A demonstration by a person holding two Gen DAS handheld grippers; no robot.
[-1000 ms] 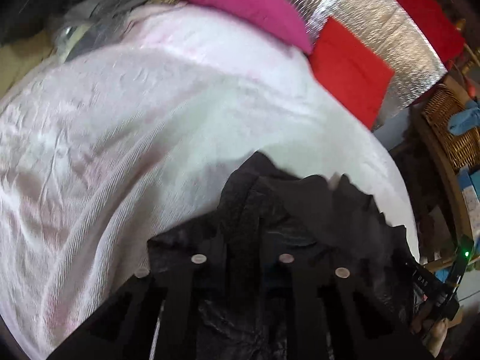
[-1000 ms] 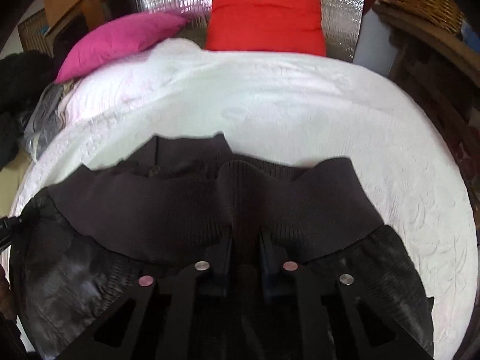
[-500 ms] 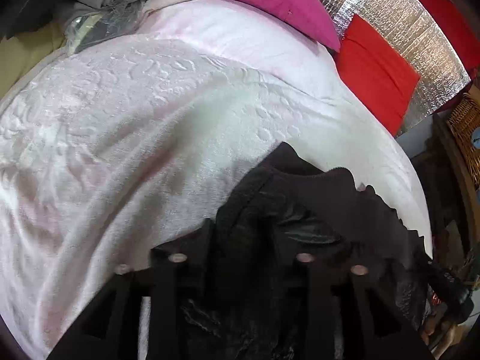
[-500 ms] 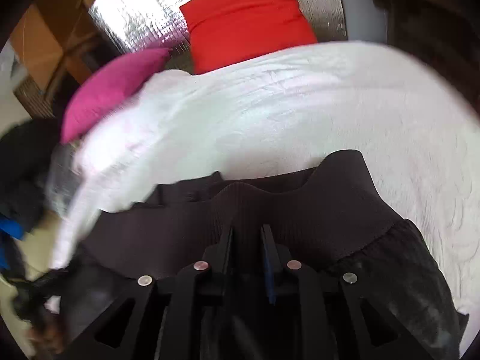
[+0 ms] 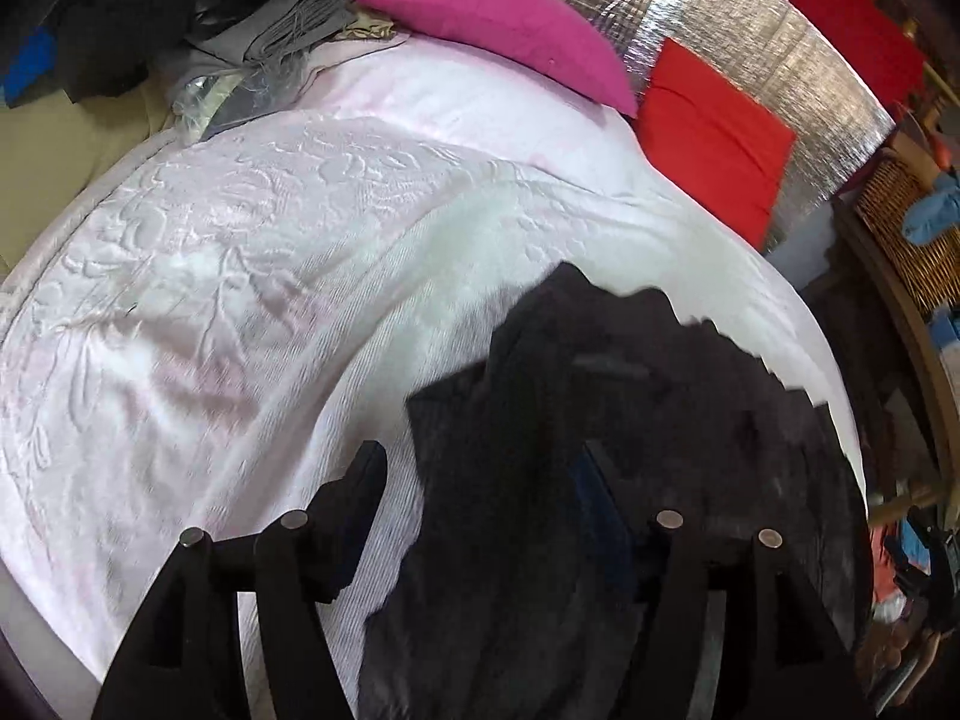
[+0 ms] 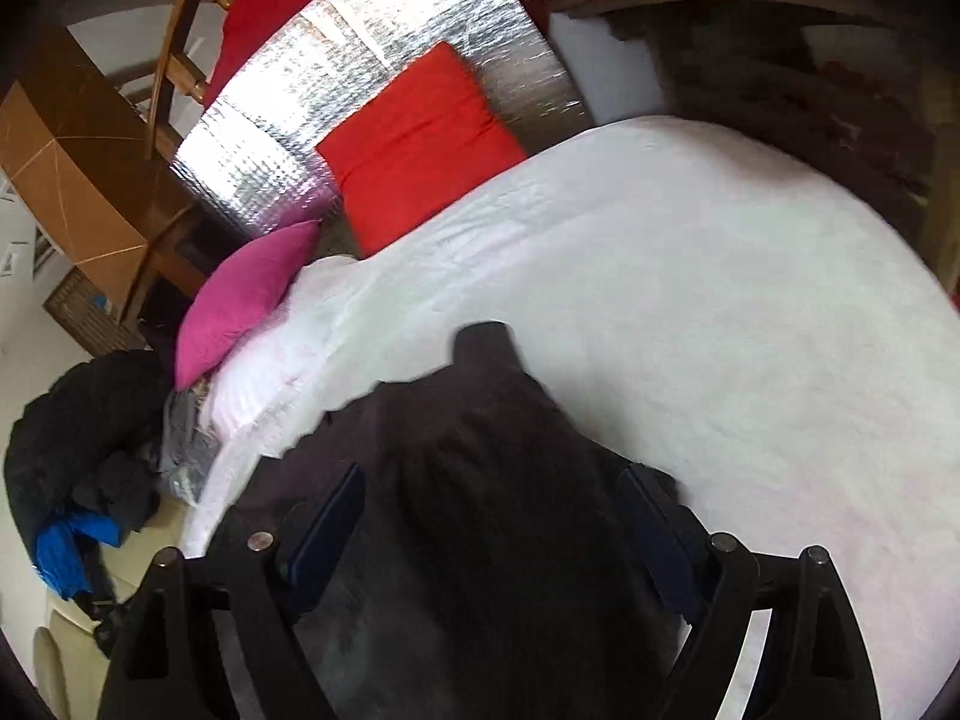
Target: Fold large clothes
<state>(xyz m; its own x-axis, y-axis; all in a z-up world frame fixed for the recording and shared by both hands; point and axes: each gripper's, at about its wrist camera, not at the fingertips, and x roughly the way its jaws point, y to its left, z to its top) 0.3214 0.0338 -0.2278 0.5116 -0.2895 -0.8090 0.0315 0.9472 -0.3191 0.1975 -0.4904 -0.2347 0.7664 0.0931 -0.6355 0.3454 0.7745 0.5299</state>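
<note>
A large black garment [image 5: 600,450] lies bunched on the white bedspread [image 5: 270,276]. My left gripper [image 5: 480,480] is open, its jaws spread wide; the garment's left edge lies between them, loose. In the right wrist view the same garment [image 6: 480,510] with its ribbed band lies between the spread jaws of my right gripper [image 6: 492,498], which is open too. Both grippers hover low over the cloth near the bed's near edge.
A pink pillow [image 5: 504,24] and a red cushion [image 5: 714,132] lean against a silver foil panel [image 5: 750,42] at the bed's head. Grey and dark clothes [image 5: 270,36] are piled at the far left. A wicker basket [image 5: 912,240] and wooden furniture stand right of the bed.
Both grippers were shut on the black garment and have opened wide, letting it go. The garment has dropped onto the bedspread. The right view has swung and tilted.
</note>
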